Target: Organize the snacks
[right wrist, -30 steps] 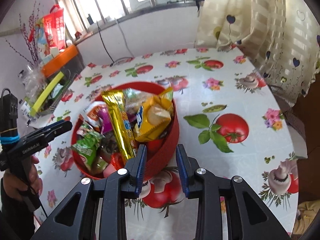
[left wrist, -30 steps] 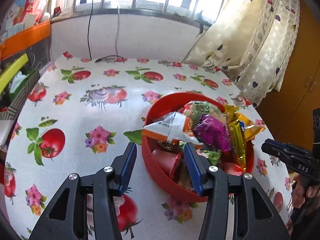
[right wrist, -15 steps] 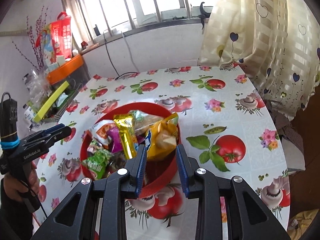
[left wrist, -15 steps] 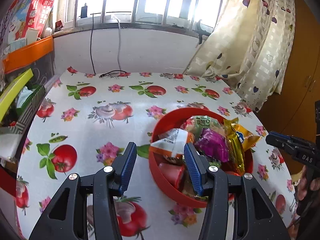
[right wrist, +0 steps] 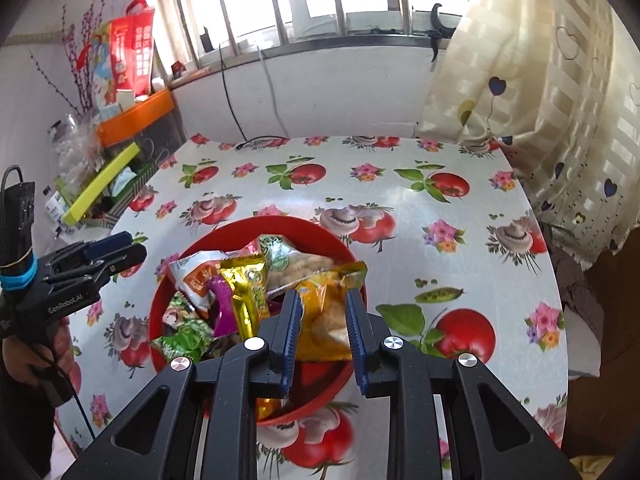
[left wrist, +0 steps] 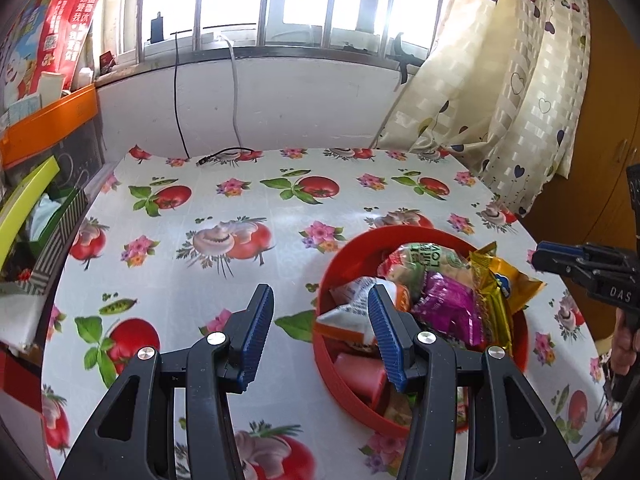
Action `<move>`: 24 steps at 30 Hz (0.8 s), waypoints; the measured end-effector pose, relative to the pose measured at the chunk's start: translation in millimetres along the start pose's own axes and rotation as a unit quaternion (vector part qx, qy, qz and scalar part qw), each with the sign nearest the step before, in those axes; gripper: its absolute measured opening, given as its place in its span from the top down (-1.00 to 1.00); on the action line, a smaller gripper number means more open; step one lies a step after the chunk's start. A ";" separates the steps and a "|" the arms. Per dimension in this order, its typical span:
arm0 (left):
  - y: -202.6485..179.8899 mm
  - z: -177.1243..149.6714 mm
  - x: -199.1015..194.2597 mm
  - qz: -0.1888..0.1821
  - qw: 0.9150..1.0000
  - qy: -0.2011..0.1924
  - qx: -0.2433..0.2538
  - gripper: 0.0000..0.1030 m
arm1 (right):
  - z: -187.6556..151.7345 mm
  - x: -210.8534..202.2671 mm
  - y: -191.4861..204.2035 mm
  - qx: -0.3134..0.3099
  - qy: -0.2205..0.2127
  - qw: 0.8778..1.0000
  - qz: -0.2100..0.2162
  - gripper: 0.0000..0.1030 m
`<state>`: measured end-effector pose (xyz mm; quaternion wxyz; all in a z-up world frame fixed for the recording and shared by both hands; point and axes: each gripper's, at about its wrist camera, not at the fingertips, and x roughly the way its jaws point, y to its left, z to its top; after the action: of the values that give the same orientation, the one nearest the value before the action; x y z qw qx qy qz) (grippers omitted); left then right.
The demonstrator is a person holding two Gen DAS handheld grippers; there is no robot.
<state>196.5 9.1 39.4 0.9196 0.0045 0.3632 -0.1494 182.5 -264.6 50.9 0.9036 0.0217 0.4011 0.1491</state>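
Red bowl of snack packets on patterned surface. Left tongs: half open, empty, above bowl's rim. Right tongs: narrow, empty, above orange packet.

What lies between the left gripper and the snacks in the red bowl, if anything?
Nothing visible does. The left gripper hangs open above the near rim of the red bowl, one finger over the table, the other over the white and orange packet. The snacks lie uncovered on top of the pile.

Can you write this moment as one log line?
left gripper: open, empty | right gripper: jaws closing, empty | snacks: in red bowl
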 end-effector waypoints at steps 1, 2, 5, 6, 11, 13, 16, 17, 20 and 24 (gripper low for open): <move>1.2 1.8 2.1 0.000 1.000 0.002 0.001 0.02 | 4.1 2.7 -2.4 0.000 0.002 1.000 0.000 0.61; 3.2 4.9 5.9 0.000 1.000 0.005 0.004 0.02 | 6.6 4.5 -3.3 -0.001 0.003 1.000 0.000 0.62; 9.4 12.6 16.2 -0.001 1.000 0.014 0.009 0.02 | 17.7 12.7 -8.3 -0.004 0.010 1.000 0.005 0.64; 11.5 14.7 19.2 -0.002 1.000 0.017 0.008 0.02 | 21.3 15.7 -10.2 -0.004 0.012 1.000 0.007 0.65; 16.8 23.0 37.3 -0.010 0.999 0.033 0.007 0.02 | 36.3 32.9 -19.4 -0.001 0.031 0.999 0.020 0.65; 15.6 22.9 43.9 -0.014 0.999 0.040 0.008 0.02 | 39.0 40.6 -21.8 -0.002 0.039 0.999 0.026 0.65; 10.8 19.7 54.2 -0.017 0.998 0.052 0.013 0.02 | 36.4 55.0 -24.7 0.000 0.061 0.998 0.032 0.65; 10.0 18.7 55.5 -0.017 0.998 0.054 0.013 0.02 | 34.6 57.3 -25.4 0.001 0.064 0.997 0.031 0.65; 7.5 15.4 55.6 -0.007 0.998 0.054 0.010 0.02 | 30.1 60.4 -27.5 0.007 0.067 0.997 0.032 0.65; 3.1 15.8 49.2 0.003 0.999 0.042 0.009 0.02 | 30.7 49.7 -24.0 0.010 0.050 0.998 0.037 0.65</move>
<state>241.9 -3.2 17.8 0.9039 0.0205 0.4003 -0.1493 242.5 -270.8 32.2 0.8761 0.0383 0.4461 0.1790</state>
